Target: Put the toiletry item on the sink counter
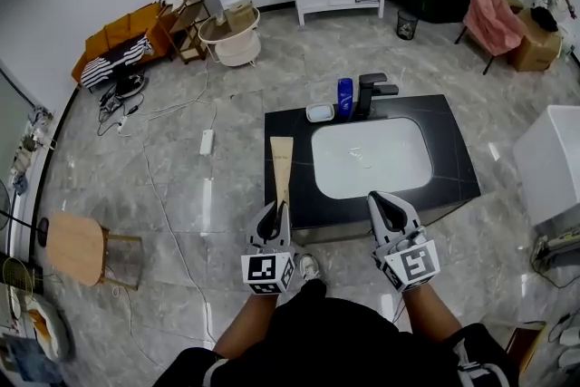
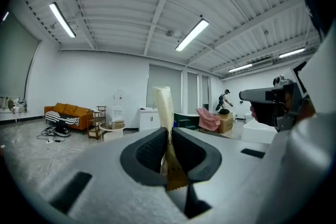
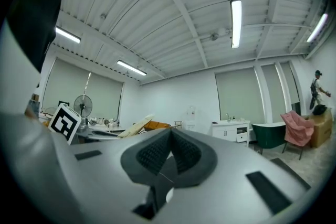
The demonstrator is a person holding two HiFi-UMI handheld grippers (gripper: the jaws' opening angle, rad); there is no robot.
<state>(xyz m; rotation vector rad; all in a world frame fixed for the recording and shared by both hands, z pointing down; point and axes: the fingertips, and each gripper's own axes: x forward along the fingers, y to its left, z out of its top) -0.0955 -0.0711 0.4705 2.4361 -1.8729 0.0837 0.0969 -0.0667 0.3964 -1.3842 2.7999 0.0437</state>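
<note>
A cream toiletry tube (image 1: 282, 162) stands out forward from my left gripper (image 1: 275, 213), which is shut on its lower end. The tube hangs over the front left corner of the black sink counter (image 1: 453, 160), which has a white basin (image 1: 370, 157). In the left gripper view the tube (image 2: 164, 107) rises upright between the pads of the left gripper (image 2: 169, 136). My right gripper (image 1: 381, 200) hovers at the counter's front edge, shut with nothing in it. In the right gripper view the pads of the right gripper (image 3: 170, 145) meet, and the tube (image 3: 135, 127) shows at the left.
On the counter's back edge stand a blue bottle (image 1: 345, 97), a black faucet (image 1: 372, 90) and a white soap dish (image 1: 319, 112). A power strip (image 1: 207, 141) and cables lie on the floor to the left. A wooden stool (image 1: 78, 247) stands near left, a white tub (image 1: 554, 160) right.
</note>
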